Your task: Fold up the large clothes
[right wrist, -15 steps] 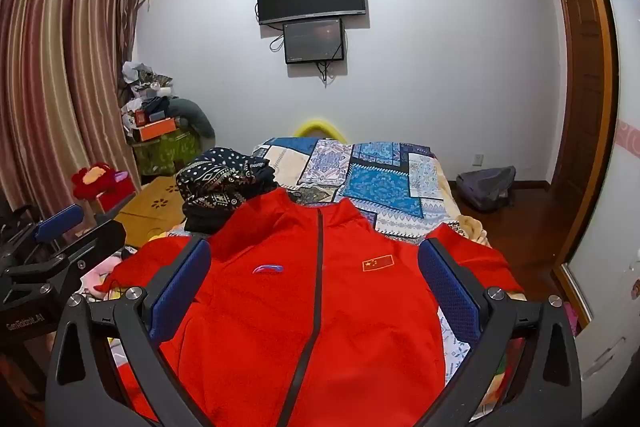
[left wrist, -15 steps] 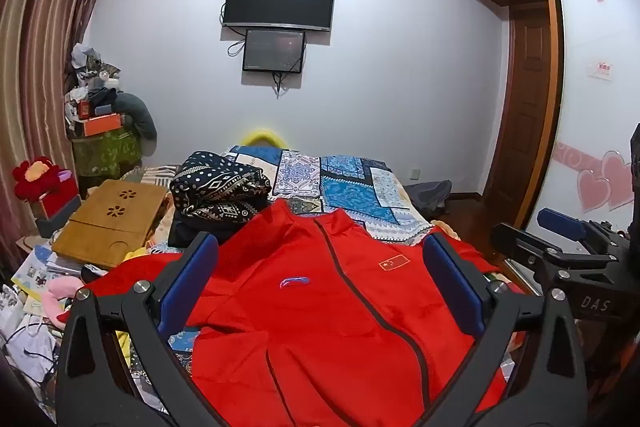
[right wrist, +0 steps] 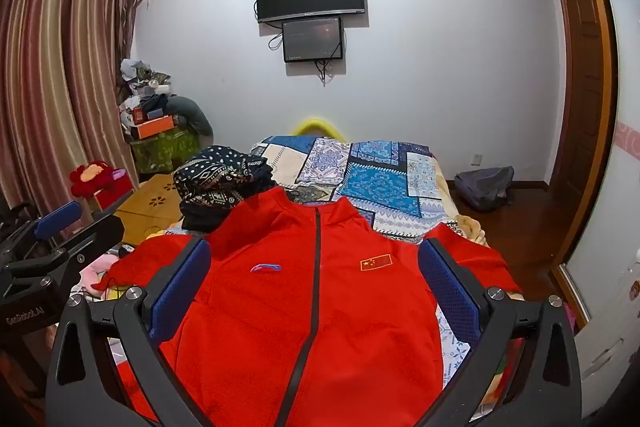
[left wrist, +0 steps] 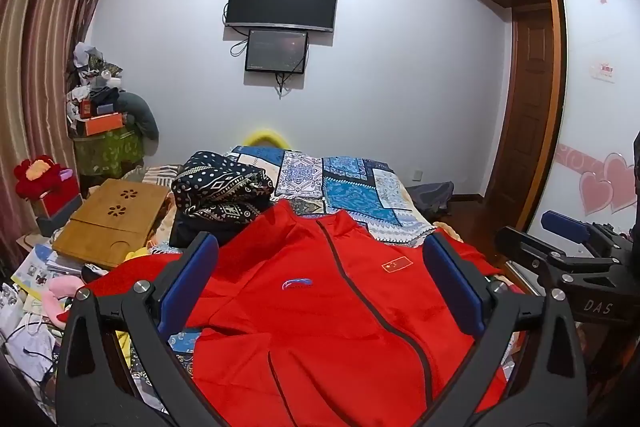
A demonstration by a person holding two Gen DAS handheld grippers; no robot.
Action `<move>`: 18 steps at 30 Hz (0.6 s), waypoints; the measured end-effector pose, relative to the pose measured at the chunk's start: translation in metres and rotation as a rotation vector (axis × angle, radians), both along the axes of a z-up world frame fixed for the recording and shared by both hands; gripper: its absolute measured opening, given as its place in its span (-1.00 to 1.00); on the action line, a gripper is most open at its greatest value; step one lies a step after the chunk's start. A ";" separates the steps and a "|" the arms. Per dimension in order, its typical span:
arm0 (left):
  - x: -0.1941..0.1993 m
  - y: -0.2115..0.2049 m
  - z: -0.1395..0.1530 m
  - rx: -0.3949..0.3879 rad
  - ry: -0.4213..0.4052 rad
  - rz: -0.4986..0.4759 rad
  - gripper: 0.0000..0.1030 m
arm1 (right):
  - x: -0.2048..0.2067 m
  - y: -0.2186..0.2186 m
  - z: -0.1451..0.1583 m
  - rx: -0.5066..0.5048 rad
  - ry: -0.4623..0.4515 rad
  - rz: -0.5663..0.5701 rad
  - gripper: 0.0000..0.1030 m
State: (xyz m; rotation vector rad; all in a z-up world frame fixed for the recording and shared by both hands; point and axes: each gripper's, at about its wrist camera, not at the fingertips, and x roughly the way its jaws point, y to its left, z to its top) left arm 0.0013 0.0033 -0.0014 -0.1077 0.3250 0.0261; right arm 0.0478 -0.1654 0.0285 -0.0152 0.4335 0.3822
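A large red zip jacket (left wrist: 320, 315) lies front up and spread out on the bed, collar away from me, sleeves out to both sides; it also shows in the right wrist view (right wrist: 312, 307). My left gripper (left wrist: 320, 267) is open and empty, held above the jacket's chest. My right gripper (right wrist: 316, 267) is open and empty, also above the chest. The right gripper shows at the right edge of the left wrist view (left wrist: 568, 255), and the left gripper at the left edge of the right wrist view (right wrist: 60, 239).
A patchwork blue bedspread (left wrist: 352, 187) covers the bed beyond the jacket. A dark patterned pile of clothes (left wrist: 220, 191) sits at the jacket's far left. A wooden lap tray (left wrist: 112, 219) and clutter lie left of the bed. A grey bag (right wrist: 484, 187) is on the floor.
Both grippers have shifted only slightly over the jacket. The jacket has not moved.
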 end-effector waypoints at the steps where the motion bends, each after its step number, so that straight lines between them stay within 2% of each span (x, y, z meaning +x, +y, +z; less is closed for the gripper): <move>1: -0.001 -0.001 -0.001 0.001 -0.003 0.001 0.99 | 0.000 0.000 0.000 0.000 -0.001 0.000 0.99; 18: -0.001 0.001 -0.002 -0.001 -0.003 0.006 0.99 | 0.000 0.001 -0.001 -0.004 0.000 0.000 0.99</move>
